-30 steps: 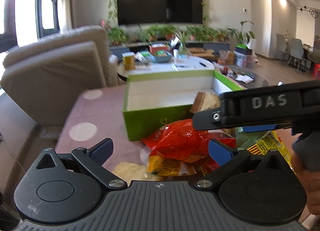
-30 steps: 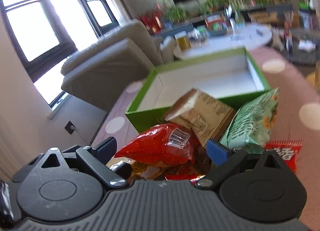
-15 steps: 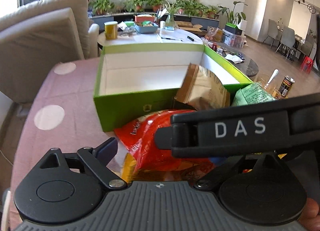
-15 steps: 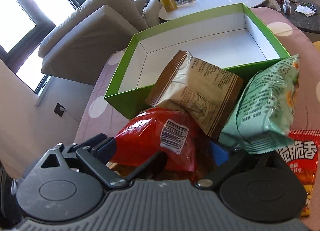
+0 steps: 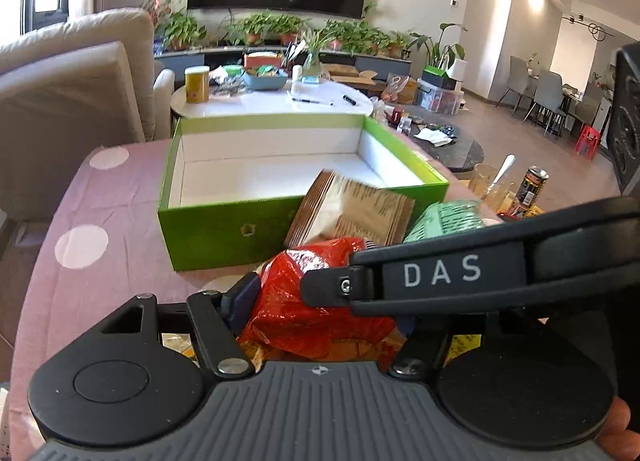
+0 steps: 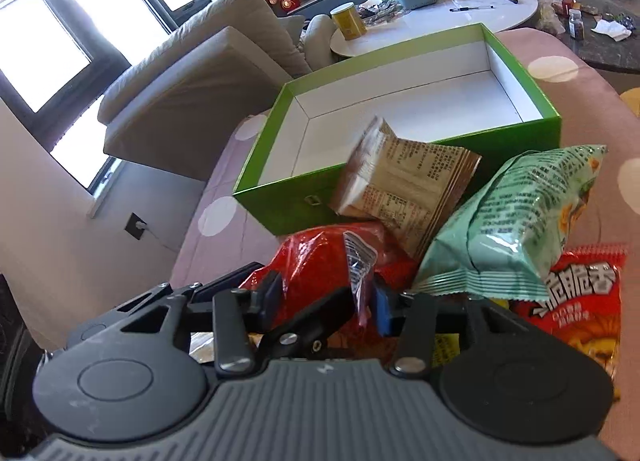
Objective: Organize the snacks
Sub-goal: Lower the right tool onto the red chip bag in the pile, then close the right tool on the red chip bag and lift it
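Observation:
A red snack bag [image 5: 312,301] [image 6: 316,261] lies on top of a snack pile in front of the green box [image 5: 224,233] [image 6: 276,201], whose white inside is bare. My left gripper [image 5: 324,313] has its jaws closing on the bag, and both pads touch its sides. My right gripper [image 6: 326,301] is closing too and crumples the same bag between its pads. One right finger [image 5: 440,273] crosses the left wrist view. A brown packet [image 5: 352,213] [image 6: 404,189] leans on the box's front wall, beside a mint-green bag [image 6: 520,213].
A red-orange packet [image 6: 576,301] and yellow packets lie under the pile on the pink dotted tablecloth [image 5: 80,221]. A beige sofa [image 5: 60,109] stands left. A cluttered white round table [image 5: 280,101] is behind the box. A can [image 5: 532,185] stands right.
Both grippers' jaws have closed from wide open onto the red bag, which now looks squeezed. The right gripper's finger moved across the left view. The brown packet shifted a little.

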`<control>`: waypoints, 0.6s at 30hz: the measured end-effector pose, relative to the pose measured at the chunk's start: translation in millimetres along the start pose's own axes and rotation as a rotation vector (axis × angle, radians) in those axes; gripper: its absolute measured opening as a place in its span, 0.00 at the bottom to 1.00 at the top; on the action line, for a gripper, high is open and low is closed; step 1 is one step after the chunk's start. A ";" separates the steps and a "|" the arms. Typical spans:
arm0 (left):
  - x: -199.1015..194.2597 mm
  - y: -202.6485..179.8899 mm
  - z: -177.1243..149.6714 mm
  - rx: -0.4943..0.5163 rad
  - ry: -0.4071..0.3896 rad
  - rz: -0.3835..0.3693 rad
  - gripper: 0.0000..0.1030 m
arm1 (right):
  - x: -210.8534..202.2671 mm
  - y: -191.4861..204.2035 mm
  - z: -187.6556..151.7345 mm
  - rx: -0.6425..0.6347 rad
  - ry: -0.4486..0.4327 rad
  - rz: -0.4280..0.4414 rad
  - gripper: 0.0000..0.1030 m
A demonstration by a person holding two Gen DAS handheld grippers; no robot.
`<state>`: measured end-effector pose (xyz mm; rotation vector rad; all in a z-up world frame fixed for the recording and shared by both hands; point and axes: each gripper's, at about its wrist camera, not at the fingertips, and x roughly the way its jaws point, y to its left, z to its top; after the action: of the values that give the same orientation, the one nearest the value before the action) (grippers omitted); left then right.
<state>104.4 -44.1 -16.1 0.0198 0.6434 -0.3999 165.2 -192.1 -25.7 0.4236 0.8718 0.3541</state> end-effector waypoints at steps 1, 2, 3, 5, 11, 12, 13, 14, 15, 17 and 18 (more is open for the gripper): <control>-3.3 -2.9 0.8 0.009 -0.006 0.003 0.61 | -3.8 1.0 -0.7 0.004 -0.003 0.005 0.46; -8.9 -6.6 1.8 0.016 -0.011 0.011 0.61 | -6.6 2.5 -0.8 0.005 -0.005 0.008 0.46; -14.0 -9.3 2.6 0.022 -0.018 0.013 0.61 | -10.5 3.6 -1.1 0.009 -0.005 0.014 0.46; -23.9 -14.2 4.4 0.034 -0.033 0.013 0.61 | -17.2 5.6 -1.2 0.027 0.000 0.033 0.46; -48.3 -25.0 3.6 0.065 -0.088 0.010 0.61 | -41.3 12.3 -4.1 0.055 0.015 0.081 0.46; -51.3 -26.0 2.5 0.067 -0.096 0.007 0.59 | -44.6 13.2 -5.4 0.053 0.012 0.088 0.46; -54.9 -27.5 3.2 0.069 -0.106 0.004 0.59 | -47.8 14.5 -5.9 0.051 0.009 0.096 0.46; -57.3 -28.5 3.7 0.071 -0.113 0.006 0.58 | -50.7 15.7 -6.2 0.052 0.006 0.105 0.46; -59.0 -29.7 3.9 0.074 -0.118 0.008 0.58 | -52.6 16.3 -6.5 0.054 0.004 0.113 0.46; -61.7 -31.1 5.6 0.078 -0.126 0.012 0.58 | -56.0 17.8 -5.8 0.057 0.001 0.129 0.46; -63.3 -30.6 6.7 0.079 -0.130 0.013 0.58 | -57.3 18.9 -5.2 0.056 -0.001 0.132 0.46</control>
<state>51.0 -50.8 29.6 0.0722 0.4992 -0.4107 124.6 -201.3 18.2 0.5347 0.8565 0.4520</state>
